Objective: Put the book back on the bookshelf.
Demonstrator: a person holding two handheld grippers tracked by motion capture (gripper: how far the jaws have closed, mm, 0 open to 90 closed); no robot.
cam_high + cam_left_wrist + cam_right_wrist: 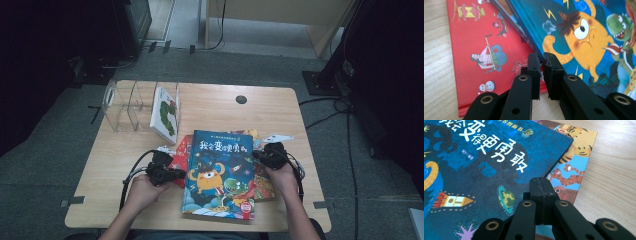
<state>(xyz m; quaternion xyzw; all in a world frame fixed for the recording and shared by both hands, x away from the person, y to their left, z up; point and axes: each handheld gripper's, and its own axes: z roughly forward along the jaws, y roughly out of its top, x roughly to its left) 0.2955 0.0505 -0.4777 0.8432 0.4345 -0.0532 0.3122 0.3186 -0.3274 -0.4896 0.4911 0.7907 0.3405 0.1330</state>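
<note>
Blue picture book [220, 172] pinched at both side edges, lying on top of a small pile at the near middle of the bench [125, 200].

The book looks like a stiff hardcover with a glossy, likely slippery face, moderately heavy and too broad for one grip, so the side edges are the sensible places to take it. The left gripper [541, 58] has its fingers [533, 67] nearly together on the book's left edge, only a thin gap between them. The right gripper [541, 185] has its fingers pressed fully together at the right edge; whether the cover is caught between them I cannot tell. Under it lie a red book [474, 50] to the left and a tiger book [574, 167] to the right. Farther off at the far left, a clear rack [125, 102] holds one upright book [166, 112].
</note>
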